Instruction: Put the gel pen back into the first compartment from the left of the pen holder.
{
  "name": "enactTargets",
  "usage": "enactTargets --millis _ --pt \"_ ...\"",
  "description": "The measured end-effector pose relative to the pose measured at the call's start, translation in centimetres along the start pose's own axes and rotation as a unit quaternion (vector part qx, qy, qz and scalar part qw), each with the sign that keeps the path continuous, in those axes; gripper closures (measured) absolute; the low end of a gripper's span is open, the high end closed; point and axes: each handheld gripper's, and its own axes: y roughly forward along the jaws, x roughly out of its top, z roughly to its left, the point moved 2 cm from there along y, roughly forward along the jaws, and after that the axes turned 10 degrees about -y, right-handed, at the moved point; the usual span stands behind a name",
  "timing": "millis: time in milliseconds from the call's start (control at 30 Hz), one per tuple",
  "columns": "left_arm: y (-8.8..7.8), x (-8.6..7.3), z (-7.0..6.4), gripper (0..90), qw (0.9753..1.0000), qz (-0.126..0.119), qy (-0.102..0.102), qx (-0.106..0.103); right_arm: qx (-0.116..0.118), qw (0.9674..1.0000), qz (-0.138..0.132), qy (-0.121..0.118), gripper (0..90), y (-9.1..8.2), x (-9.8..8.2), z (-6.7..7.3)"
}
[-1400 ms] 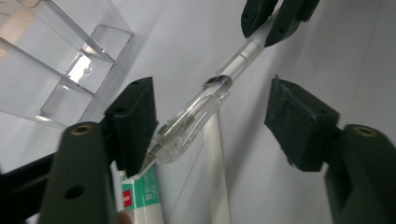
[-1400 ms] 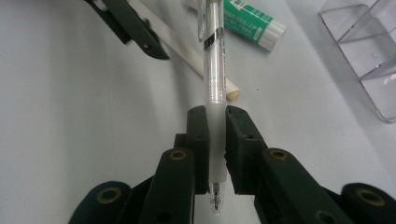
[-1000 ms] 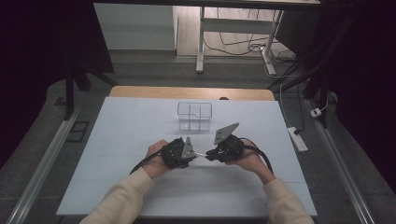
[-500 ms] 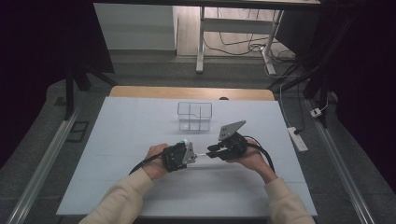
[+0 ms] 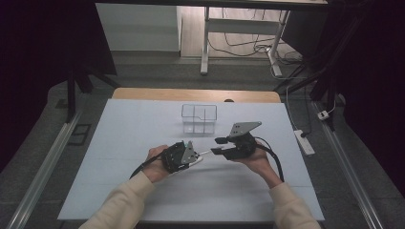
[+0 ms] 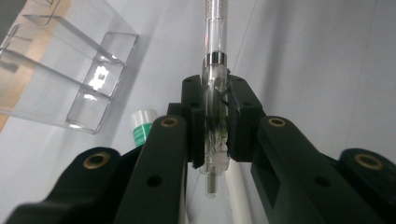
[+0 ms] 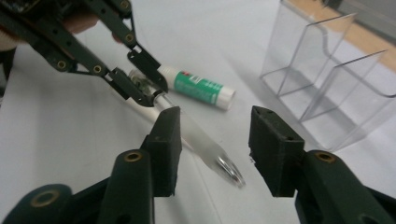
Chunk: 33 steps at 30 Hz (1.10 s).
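A clear pen with a metal band is clamped between the pads of my left gripper, which is shut on its rear end. In the high view this left gripper holds the pen level, pointing at my right gripper. The right gripper has just been opening. The pen's front end lies between its jaws, and neither pad presses on it. Farther off in the right gripper view, the left gripper grips the pen's other end.
A green-and-white glue stick lies on the white table beside a white pen under the left gripper. A clear divided organizer stands behind the grippers toward the table's far edge. It also appears as the organizer at the right.
Both hands have stayed almost in place near the table's middle. The gap between the two grippers has widened a little, with the pen bridging it.
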Motion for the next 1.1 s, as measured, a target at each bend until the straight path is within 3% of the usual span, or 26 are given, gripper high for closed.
enactTargets --millis 433,667,1100 --pt "-0.4 -0.4 0.9 79.5 0.9994 -0.009 -0.029 0.015 -0.055 0.9975 -0.039 0.020 45.7 -1.0 -0.2 -0.8" --pt "-0.8 -0.8 1.8 79.5 0.9980 -0.022 -0.055 0.024 -0.081 0.9953 -0.042 0.031 44.3 -1.5 -0.4 -1.1" --pt "-1.7 -1.1 2.7 79.4 0.9930 -0.063 -0.099 0.017 -0.077 0.9955 -0.035 0.043 41.7 -0.9 -0.7 -1.1"
